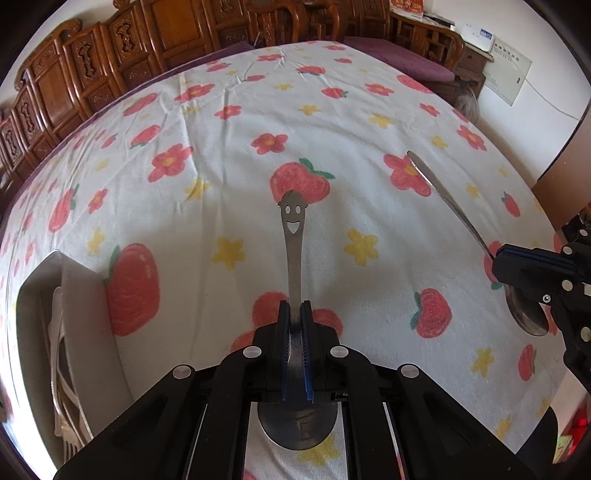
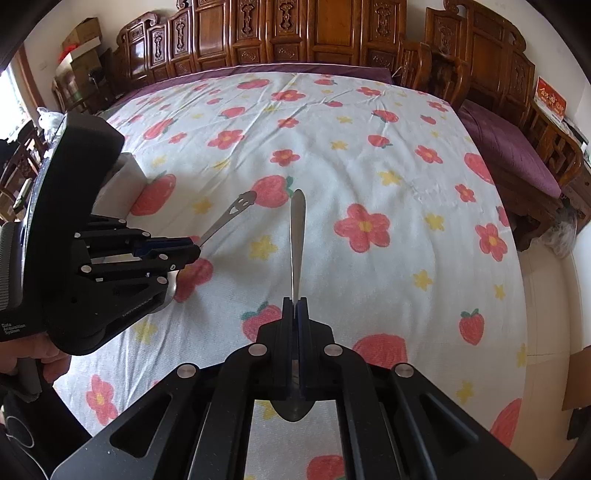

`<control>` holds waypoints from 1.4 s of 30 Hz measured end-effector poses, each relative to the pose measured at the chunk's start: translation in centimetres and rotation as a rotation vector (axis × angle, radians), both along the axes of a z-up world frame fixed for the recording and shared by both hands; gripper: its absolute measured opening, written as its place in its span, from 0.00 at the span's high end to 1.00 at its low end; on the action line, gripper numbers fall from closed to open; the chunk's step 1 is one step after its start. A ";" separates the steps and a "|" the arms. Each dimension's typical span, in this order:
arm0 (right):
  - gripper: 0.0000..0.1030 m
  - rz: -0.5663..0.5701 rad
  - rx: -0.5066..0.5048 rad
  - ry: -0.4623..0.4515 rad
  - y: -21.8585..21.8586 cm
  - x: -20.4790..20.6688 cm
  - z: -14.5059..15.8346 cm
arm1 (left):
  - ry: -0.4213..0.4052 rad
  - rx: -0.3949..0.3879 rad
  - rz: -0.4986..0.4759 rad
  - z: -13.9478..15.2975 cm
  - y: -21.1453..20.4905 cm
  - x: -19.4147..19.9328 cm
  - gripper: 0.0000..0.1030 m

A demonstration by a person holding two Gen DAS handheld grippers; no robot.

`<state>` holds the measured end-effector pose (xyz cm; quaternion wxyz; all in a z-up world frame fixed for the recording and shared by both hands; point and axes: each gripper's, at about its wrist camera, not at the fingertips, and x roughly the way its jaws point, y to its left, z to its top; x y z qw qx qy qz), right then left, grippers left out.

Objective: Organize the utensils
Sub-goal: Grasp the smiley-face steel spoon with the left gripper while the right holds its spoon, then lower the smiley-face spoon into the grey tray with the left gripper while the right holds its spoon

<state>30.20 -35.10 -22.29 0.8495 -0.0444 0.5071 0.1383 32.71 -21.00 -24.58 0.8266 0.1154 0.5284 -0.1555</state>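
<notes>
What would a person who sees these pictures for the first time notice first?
Most striking is the spoon with a smiling face cut into its handle, clamped in the left gripper and pointing away over the strawberry-and-flower cloth. To its right, the right gripper is shut on a plain spoon. A white utensil tray lies at the left edge.

Shiny metal spoons (image 1: 293, 236), matt cotton cloth (image 1: 221, 177) (slightly creased), glossy carved wood (image 2: 295, 33)

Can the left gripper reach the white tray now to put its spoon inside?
Probably yes. The left gripper holds the smiley spoon, the tray is close on its left, and nothing lies between them.
</notes>
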 end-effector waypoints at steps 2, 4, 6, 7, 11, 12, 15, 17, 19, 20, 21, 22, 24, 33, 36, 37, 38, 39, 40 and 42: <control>0.97 0.003 0.002 -0.005 0.4 -0.1 0.4 | -0.012 -0.010 0.002 0.7 0.5 -0.3 0.95; 0.97 0.008 0.004 -0.013 0.9 -0.1 0.8 | -0.031 -0.014 0.003 1.7 0.9 -0.6 0.95; 0.97 0.014 0.006 -0.020 1.4 -0.2 1.2 | -0.053 -0.021 0.006 2.8 1.6 -0.9 0.95; 0.97 0.018 0.007 -0.023 1.8 -0.2 1.5 | -0.061 -0.025 0.008 3.3 1.8 -1.1 0.95; 0.97 0.037 0.011 -0.041 3.3 -0.4 2.6 | -0.100 -0.042 0.021 5.4 3.5 -1.8 0.95; 0.97 0.043 0.013 -0.046 3.8 -0.5 2.9 | -0.109 -0.044 0.025 5.9 4.1 -2.0 0.95; 0.97 0.063 0.016 -0.059 5.3 -0.7 3.7 | -0.129 -0.052 0.042 7.1 5.8 -2.5 0.95; 0.97 0.075 0.016 -0.066 6.3 -0.7 4.2 | -0.139 -0.055 0.056 7.7 7.0 -2.8 0.95; 0.97 0.086 0.020 -0.072 7.3 -0.9 4.7 | -0.149 -0.054 0.069 8.2 8.1 -3.1 0.95; 0.97 0.094 0.022 -0.075 7.9 -0.9 4.9 | -0.153 -0.054 0.079 8.4 8.8 -3.2 0.95; 0.97 0.101 0.025 -0.076 8.5 -1.0 5.1 | -0.155 -0.055 0.088 8.5 9.5 -3.3 0.95; 0.97 0.108 0.026 -0.078 9.1 -1.1 5.2 | -0.156 -0.055 0.096 8.6 10.1 -3.3 0.95; 0.97 0.118 0.030 -0.078 10.0 -1.2 5.4 | -0.155 -0.055 0.115 8.7 11.5 -3.6 0.95; 0.97 0.180 0.047 -0.074 14.9 -1.9 5.7 | -0.149 -0.051 0.188 8.1 16.8 -3.9 0.95; 0.97 0.197 0.049 -0.069 16.4 -2.1 5.6 | -0.147 -0.052 0.206 7.8 18.1 -4.0 0.95; 0.97 0.200 0.051 -0.068 16.7 -2.1 5.6 | -0.146 -0.052 0.209 7.7 18.3 -4.0 0.95; 0.97 0.204 0.053 -0.066 17.1 -2.1 5.5 | -0.146 -0.052 0.214 7.6 18.6 -4.0 0.95; 0.97 0.207 0.055 -0.065 17.5 -2.1 5.5 | -0.145 -0.054 0.219 7.5 19.0 -4.0 0.95; 0.97 0.211 0.055 -0.063 17.8 -2.1 5.5 | -0.144 -0.056 0.222 7.4 19.2 -4.0 0.95; 0.97 0.219 0.055 -0.062 18.4 -2.0 5.4 | -0.140 -0.056 0.228 7.2 19.7 -4.0 0.95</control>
